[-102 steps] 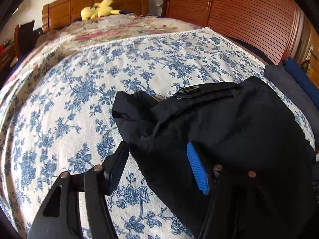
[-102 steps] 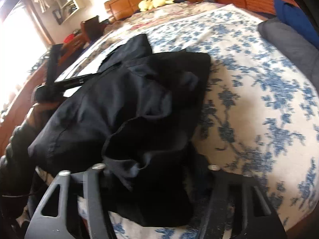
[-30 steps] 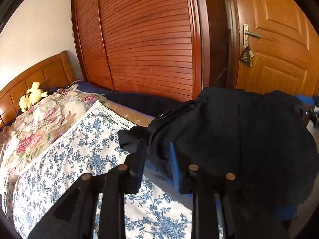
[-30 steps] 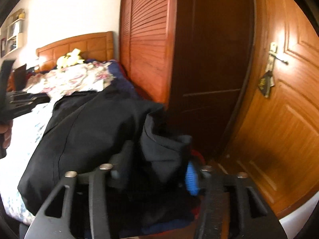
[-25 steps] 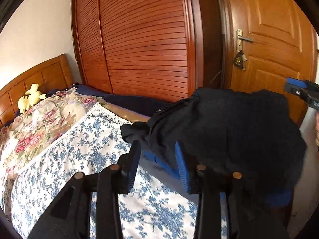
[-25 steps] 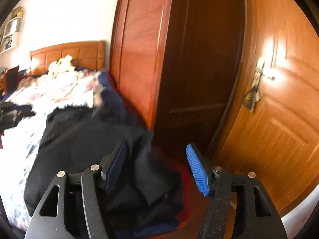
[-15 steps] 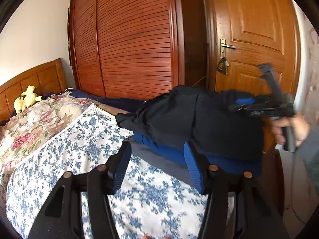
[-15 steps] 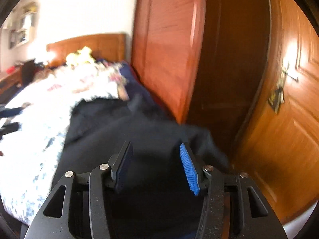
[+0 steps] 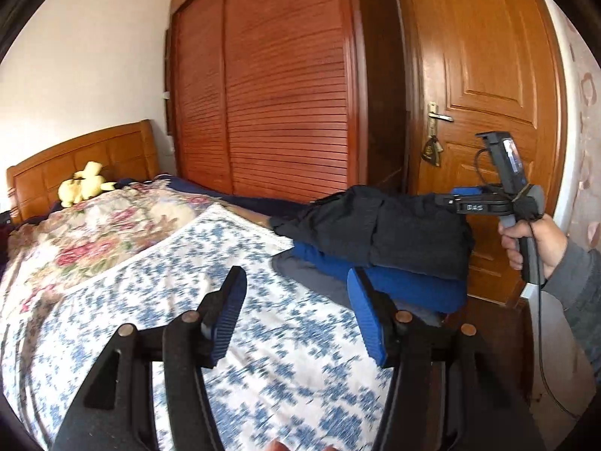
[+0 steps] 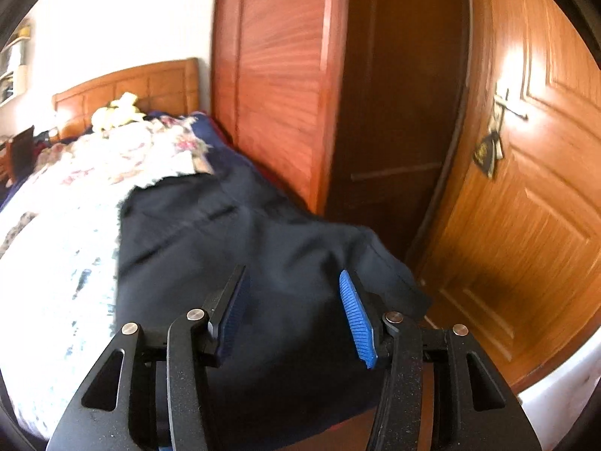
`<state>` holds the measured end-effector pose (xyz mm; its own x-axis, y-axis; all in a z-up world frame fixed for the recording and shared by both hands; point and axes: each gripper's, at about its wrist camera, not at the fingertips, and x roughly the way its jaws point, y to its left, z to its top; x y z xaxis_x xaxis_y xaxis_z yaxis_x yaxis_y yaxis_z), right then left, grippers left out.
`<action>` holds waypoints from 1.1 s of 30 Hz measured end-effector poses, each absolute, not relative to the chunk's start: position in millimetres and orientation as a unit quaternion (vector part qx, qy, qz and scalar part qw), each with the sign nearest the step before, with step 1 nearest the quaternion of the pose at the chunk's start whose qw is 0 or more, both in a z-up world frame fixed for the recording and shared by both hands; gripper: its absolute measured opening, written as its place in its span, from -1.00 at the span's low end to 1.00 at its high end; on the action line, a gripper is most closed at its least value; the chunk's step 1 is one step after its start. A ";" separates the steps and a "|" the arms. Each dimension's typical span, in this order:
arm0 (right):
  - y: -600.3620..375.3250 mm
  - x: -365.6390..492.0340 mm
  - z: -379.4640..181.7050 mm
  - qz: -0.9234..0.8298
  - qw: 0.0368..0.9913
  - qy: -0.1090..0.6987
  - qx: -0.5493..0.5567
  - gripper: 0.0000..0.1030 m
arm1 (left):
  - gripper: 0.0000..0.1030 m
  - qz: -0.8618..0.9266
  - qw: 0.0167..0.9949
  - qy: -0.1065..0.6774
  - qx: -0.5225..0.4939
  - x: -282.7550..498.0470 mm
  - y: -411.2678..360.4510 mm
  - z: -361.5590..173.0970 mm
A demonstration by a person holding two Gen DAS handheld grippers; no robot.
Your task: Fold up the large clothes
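The folded clothes (image 9: 379, 225) lie on a stack at the bed's (image 9: 188, 263) corner, near the door (image 9: 484, 75). A soft toy (image 9: 84, 188) sits by the headboard (image 9: 75, 158) behind.

left tongs (image 9: 296, 315): open, empty | black garment (image 9: 379, 229): atop blue garment (image 9: 405, 285)

Home bedroom: bed (image 9: 225, 248) w/ blue-floral sheet, wooden headboard (image 9: 82, 154) w/ yellow plush toy (image 9: 84, 188) at head end, louvred wardrobe doors (image 9: 278, 86), panelled wood door (image 9: 484, 94) nr foot corner.
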<state>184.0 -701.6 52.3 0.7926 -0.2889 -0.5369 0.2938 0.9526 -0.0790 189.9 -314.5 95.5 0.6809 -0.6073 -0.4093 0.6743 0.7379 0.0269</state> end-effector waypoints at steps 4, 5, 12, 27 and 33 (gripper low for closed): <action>-647.7 174.1 65.3 -0.108 0.958 0.267 -0.006 0.27 | 0.08 -0.335 0.922 0.183 0.069 182.7 -278.4 99.2; -633.8 171.5 65.5 -0.095 0.960 0.264 -0.007 0.32 | 0.08 -0.325 0.925 0.183 0.066 180.2 -268.3 99.2; -526.2 163.4 51.3 0.003 0.967 0.254 0.007 0.52 | 0.08 -0.259 0.943 0.198 0.062 160.7 -208.9 84.7; -356.2 148.2 -3.9 0.128 0.958 0.256 0.003 0.54 | 0.08 -0.106 0.960 0.260 0.018 130.8 -86.9 7.9; -315.8 144.5 -25.1 0.155 0.951 0.267 0.001 0.54 | 0.08 -0.067 0.962 0.265 0.001 117.0 -51.0 -9.6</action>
<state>144.5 -315.8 -25.1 0.8092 0.2946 -0.5084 -0.2937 0.9522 0.0843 117.0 -51.0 -9.6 0.8504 -0.1278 -0.5105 0.1288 0.9911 -0.0336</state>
